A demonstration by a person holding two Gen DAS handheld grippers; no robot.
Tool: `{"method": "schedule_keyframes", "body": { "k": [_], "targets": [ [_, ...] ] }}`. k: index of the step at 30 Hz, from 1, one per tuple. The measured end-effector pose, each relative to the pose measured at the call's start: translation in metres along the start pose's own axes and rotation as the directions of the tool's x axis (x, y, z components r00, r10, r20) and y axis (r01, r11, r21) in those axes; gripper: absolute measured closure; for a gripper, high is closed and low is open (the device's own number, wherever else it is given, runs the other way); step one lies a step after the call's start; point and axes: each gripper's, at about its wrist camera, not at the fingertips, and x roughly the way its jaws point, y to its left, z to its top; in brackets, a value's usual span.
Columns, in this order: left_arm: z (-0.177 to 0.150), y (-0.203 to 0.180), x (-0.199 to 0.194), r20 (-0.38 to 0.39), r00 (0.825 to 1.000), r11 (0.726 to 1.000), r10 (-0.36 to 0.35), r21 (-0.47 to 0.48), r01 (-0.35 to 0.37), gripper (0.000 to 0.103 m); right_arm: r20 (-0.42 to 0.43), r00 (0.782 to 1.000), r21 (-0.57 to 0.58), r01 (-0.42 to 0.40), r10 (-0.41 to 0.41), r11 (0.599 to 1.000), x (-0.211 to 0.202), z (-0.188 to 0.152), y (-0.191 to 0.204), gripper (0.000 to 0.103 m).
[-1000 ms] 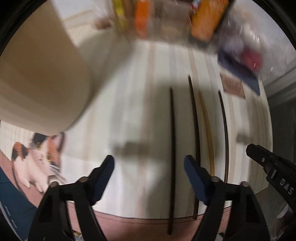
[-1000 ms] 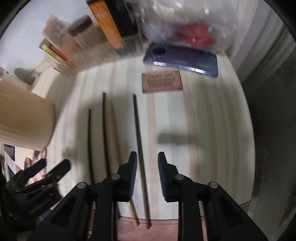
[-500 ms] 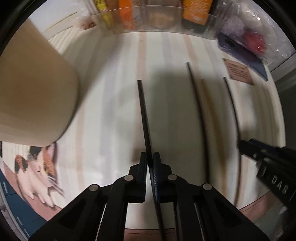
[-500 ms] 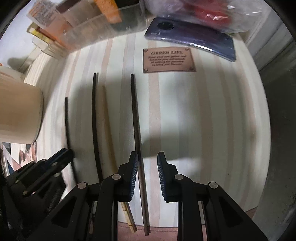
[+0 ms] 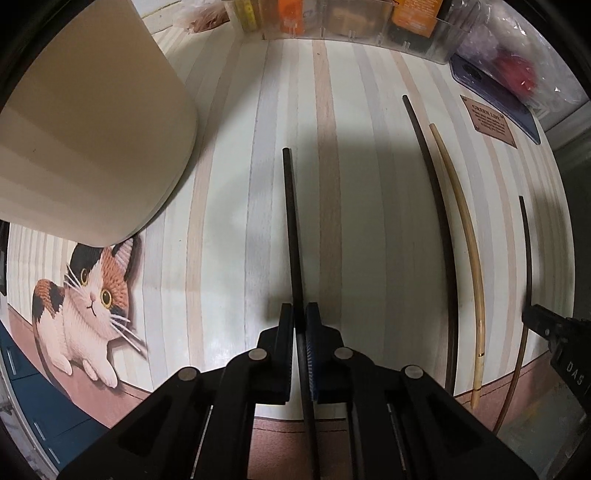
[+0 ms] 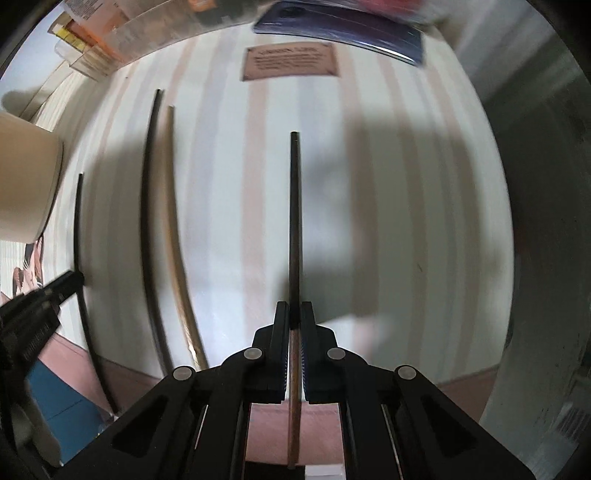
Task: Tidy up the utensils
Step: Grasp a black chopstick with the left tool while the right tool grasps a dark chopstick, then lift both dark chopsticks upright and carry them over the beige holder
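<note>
**On the striped mat: both grippers clamped on a chopstick, lift pending**

On the striped mat [image 5: 229, 206], four chopsticks are visible, roughly parallel. The left gripper [image 5: 300, 317] has its jaws drawn together on the leftmost dark chopstick [image 5: 291, 221]; the stick runs forward from between the pads and back under the gripper body. The right gripper [image 6: 294, 314] is likewise pinched tight on the brown chopstick [image 6: 294, 221] at the right of the group. Between these two lie a second dark chopstick [image 5: 436, 206] and a pale chopstick [image 5: 460, 206], just beside each other and held by neither tool.

**Step in hand.** Judged from the grips, the grasp phase is complete on both sides and transport has not begun. Whether either held stick has left the mat cannot be told.

**Next move.** Presumably each stick must be raised clear, tipped toward upright and carried to the holder. Each grip sits well back along its stick, so the long free end may swing or pivot in the pads.

**Containers.**
- Cream cylindrical container [image 5: 85, 122]: stands at the left on the mat, well apart from the chopsticks; likely the destination. Its interior is not shown.
- Clear plastic organiser [image 5: 351, 26] at the far edge: holds orange and yellow packets.
</note>
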Motion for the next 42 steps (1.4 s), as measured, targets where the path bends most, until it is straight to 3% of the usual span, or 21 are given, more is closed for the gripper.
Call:
{"method": "schedule_keyframes", "body": {
  "k": [7,13,21,33,38,42],
  "targets": [
    [0.011,-0.002,0.001,-0.014,1.000,1.000,-0.016,0.014,0.016,0.099,-0.021,1.000,0.005,0.019,-0.018,1.000,0.002,-0.002,-0.002,0.096],
    [0.025,-0.003,0.002,-0.016,1.000,1.000,-0.019,0.023,0.020,0.098,-0.062,0.998,0.021,0.006,-0.004,1.000,0.003,0.008,-0.007,0.097],
    [0.033,-0.006,0.002,-0.023,0.999,1.000,-0.024,0.019,0.025,0.098,-0.049,0.999,0.094,-0.002,0.006,0.996,0.005,0.036,-0.009,0.097],
    [0.046,-0.010,0.005,-0.039,0.999,0.999,-0.006,0.032,0.007,0.099,-0.136,0.990,0.005,0.046,-0.045,0.999,0.012,0.059,0.007,0.096],
    [0.045,-0.013,-0.006,0.015,1.000,1.000,0.005,0.018,-0.006,0.100,-0.068,0.995,0.006,0.069,-0.069,0.998,0.015,0.042,0.029,0.097],
    [0.045,-0.017,-0.032,0.121,0.992,0.999,0.036,0.026,-0.040,0.100,0.018,0.998,0.030,0.052,-0.053,0.998,-0.003,0.034,0.032,0.097]
  ]
}}
